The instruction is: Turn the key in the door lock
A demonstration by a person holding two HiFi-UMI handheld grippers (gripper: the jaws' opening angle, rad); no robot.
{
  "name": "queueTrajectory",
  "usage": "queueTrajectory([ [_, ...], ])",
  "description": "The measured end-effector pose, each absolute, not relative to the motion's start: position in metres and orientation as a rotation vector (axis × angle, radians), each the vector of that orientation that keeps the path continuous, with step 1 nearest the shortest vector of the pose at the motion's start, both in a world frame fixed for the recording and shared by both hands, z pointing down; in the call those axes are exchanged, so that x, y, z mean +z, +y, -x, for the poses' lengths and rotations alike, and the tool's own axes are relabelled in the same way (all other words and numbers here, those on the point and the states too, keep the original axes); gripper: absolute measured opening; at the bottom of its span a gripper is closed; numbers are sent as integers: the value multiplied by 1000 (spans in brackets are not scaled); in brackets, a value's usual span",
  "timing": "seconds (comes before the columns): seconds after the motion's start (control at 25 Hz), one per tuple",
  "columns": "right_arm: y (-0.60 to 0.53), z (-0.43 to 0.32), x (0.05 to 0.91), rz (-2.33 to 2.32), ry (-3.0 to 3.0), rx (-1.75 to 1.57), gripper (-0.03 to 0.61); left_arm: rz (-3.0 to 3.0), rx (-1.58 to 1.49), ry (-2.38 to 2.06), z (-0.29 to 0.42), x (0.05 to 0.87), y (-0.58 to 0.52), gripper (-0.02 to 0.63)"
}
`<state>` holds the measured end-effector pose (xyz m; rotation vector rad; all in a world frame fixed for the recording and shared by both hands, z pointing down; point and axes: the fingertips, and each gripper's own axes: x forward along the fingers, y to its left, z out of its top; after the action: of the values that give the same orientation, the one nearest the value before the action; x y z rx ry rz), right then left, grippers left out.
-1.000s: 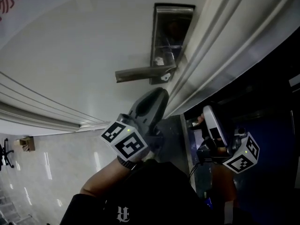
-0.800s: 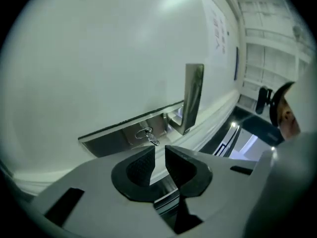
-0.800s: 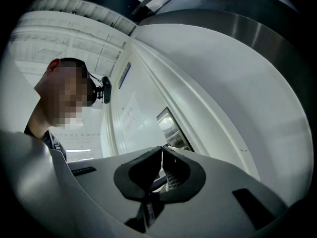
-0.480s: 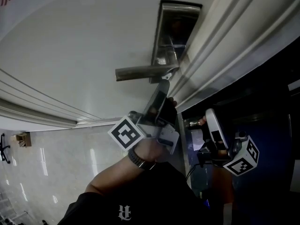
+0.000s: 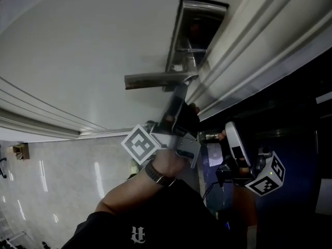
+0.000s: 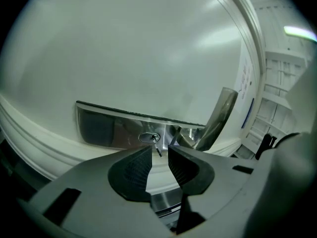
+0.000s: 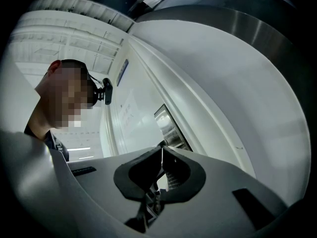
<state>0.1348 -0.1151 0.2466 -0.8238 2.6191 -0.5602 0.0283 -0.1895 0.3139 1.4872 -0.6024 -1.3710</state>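
left gripper (image 5: 178, 101): jaws apart by a narrow gap — tips just short of the lock plate (image 6: 109, 125), near the handle (image 5: 155, 79)
key (image 6: 157, 150): sat in the keyhole, pointed toward that gap, not clamped
right gripper (image 7: 161, 151): jaws pressed together, empty — held low beside the door frame (image 5: 244, 51)

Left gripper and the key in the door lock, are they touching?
Cannot tell. The left gripper view shows the left gripper open round the key, clear of one jaw, but too near the other to judge.
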Motion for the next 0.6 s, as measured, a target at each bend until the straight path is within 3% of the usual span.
queueTrajectory([
  [0.6,-120,-131,256,835,2662,-595,17,-1378,-1481,-495,-29,313,-200,23],
])
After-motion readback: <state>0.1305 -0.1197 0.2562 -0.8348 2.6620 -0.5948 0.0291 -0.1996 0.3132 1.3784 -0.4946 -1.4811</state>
